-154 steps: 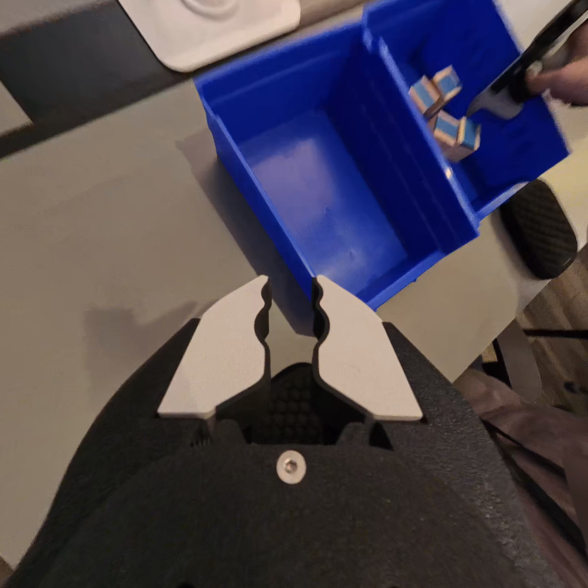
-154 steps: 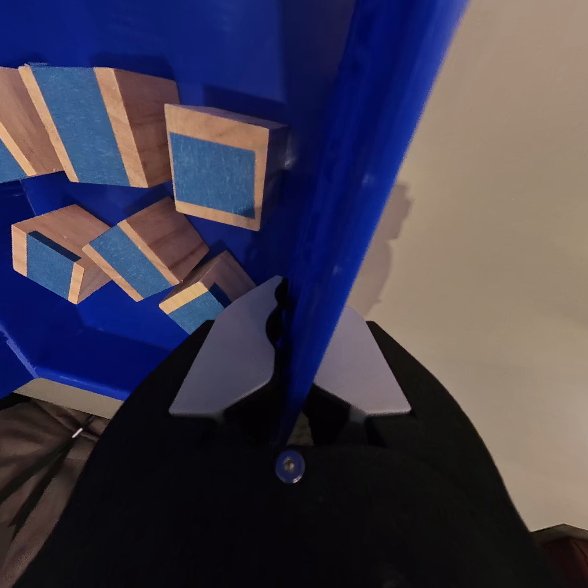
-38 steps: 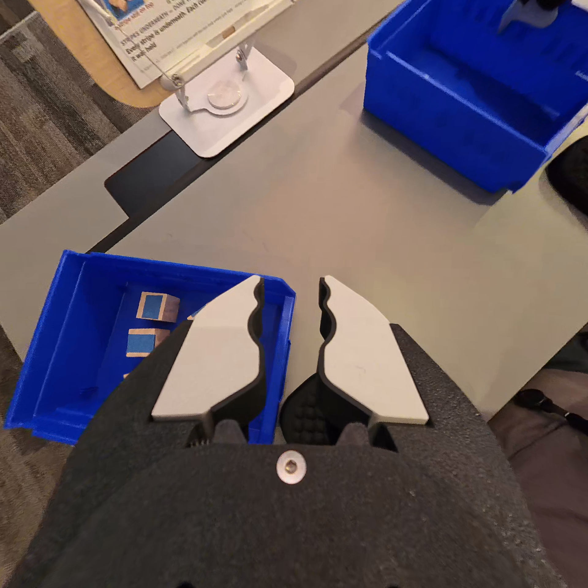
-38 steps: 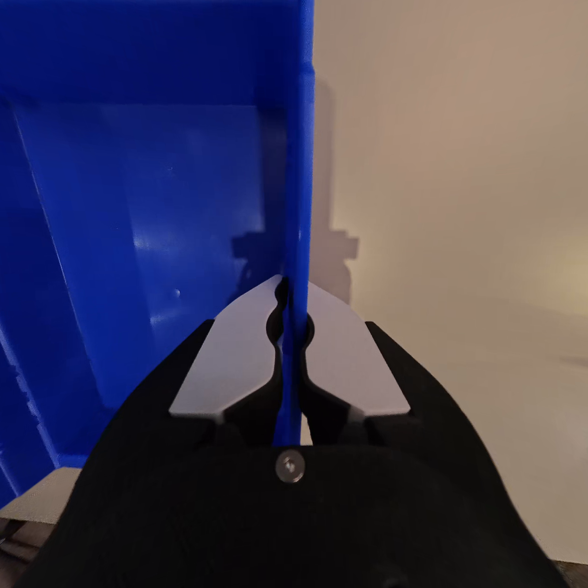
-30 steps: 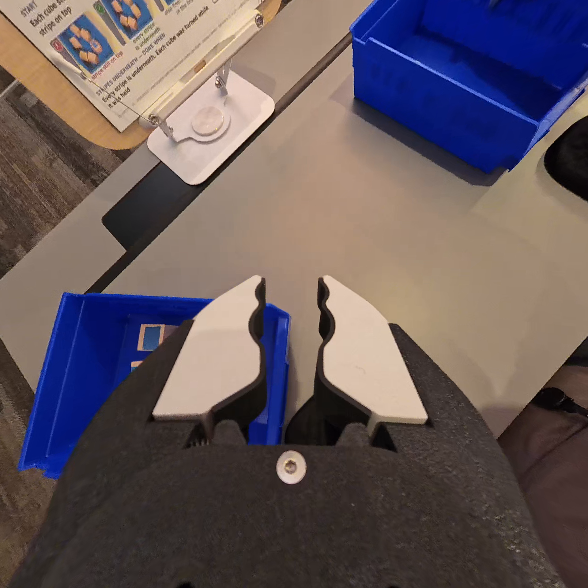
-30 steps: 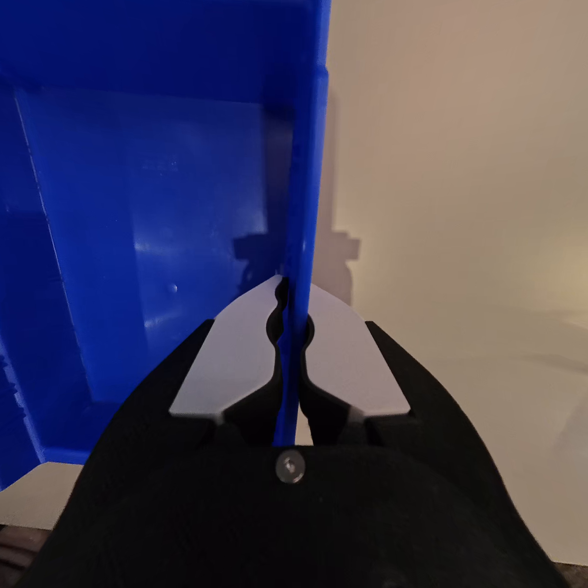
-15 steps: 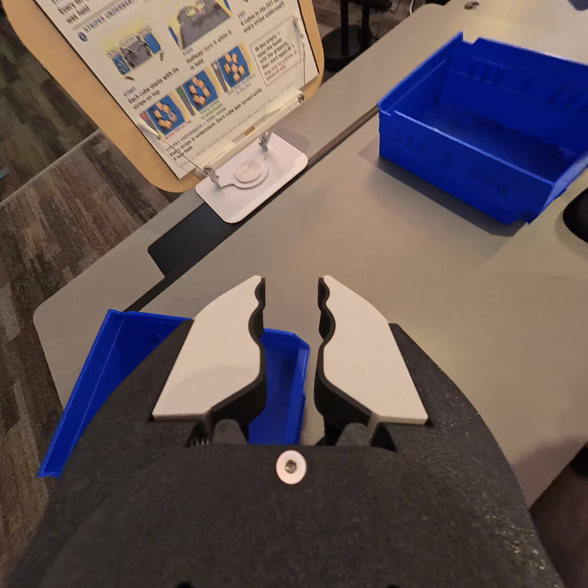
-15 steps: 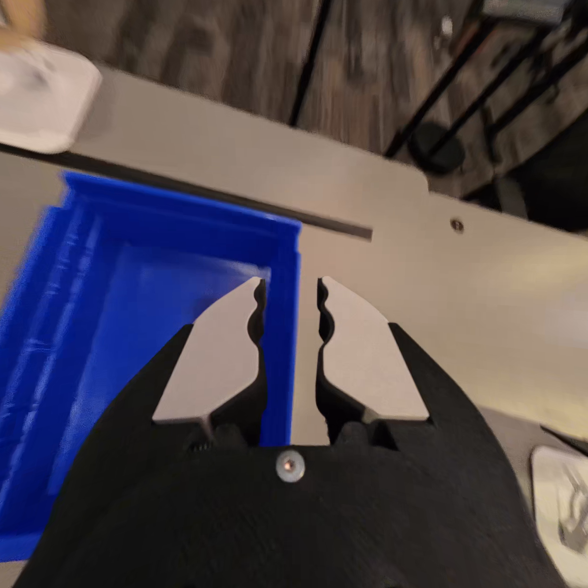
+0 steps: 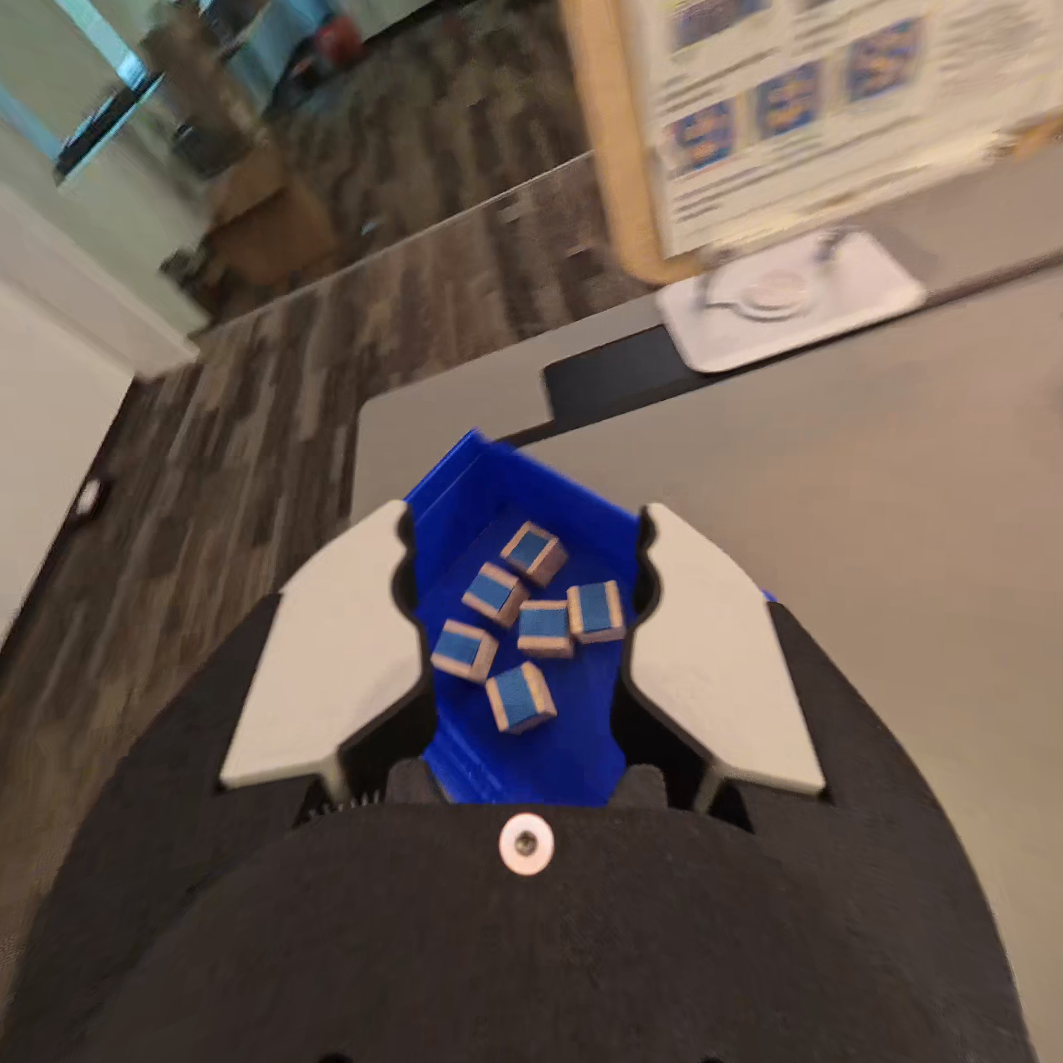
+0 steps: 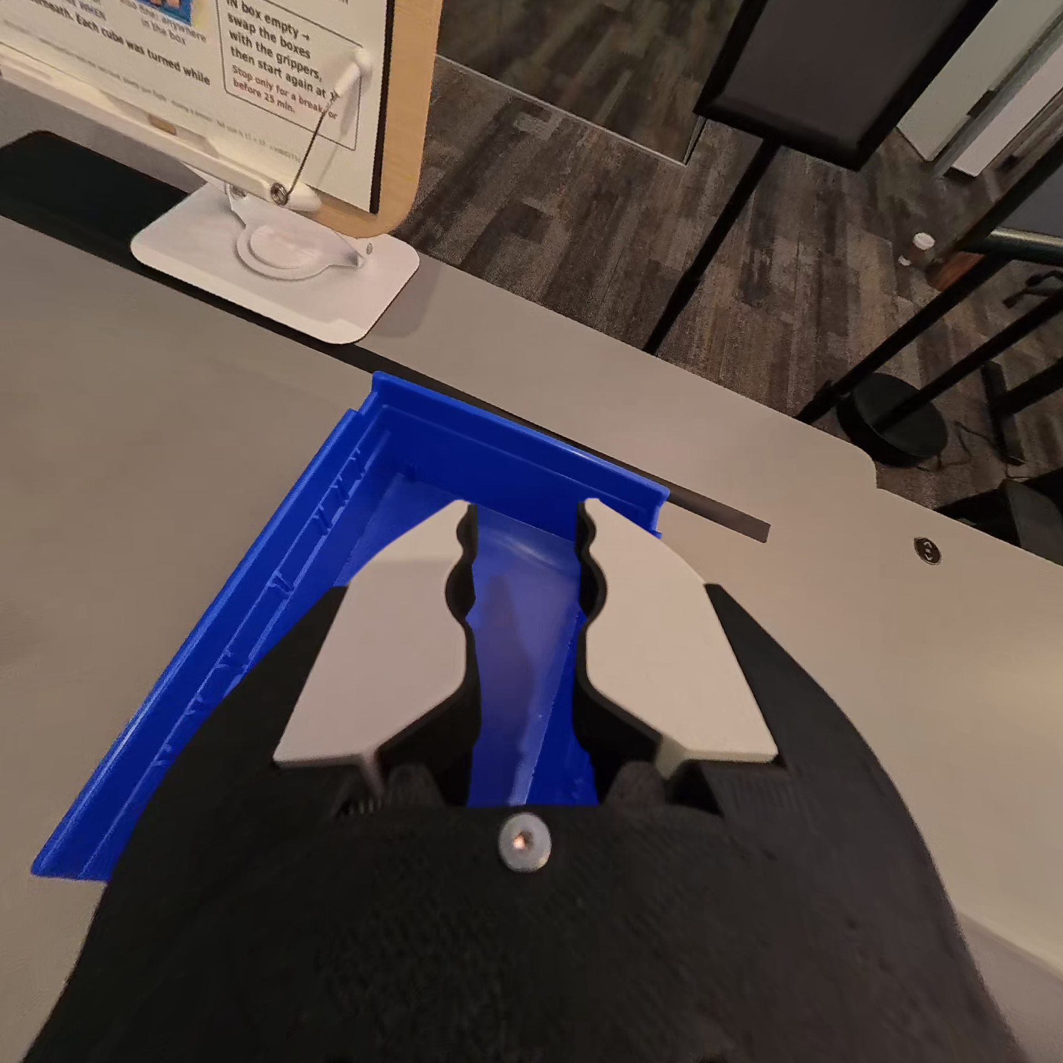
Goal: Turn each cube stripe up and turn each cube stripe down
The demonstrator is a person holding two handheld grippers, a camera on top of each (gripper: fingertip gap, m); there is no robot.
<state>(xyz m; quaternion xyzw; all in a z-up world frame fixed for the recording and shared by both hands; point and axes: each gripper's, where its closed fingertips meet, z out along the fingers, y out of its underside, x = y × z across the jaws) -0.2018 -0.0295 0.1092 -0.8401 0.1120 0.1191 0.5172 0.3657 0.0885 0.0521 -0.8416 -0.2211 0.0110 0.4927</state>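
Both claws spread over blue bins, six cubes under my left one.

Low in the left wrist frame, my left gripper [image 9: 523, 512] is spread wide above a blue bin [image 9: 460, 500] holding six cubes [image 9: 543, 627] clustered mid-frame, blue stripes facing up as far as the blur lets me judge. My right gripper [image 10: 524, 506] is likewise parted, gripping nothing, over a second blue bin [image 10: 506, 460]. Farther off, upper left of the right view, an instruction board [image 10: 276, 253] stands on the grey table [image 10: 144, 431].
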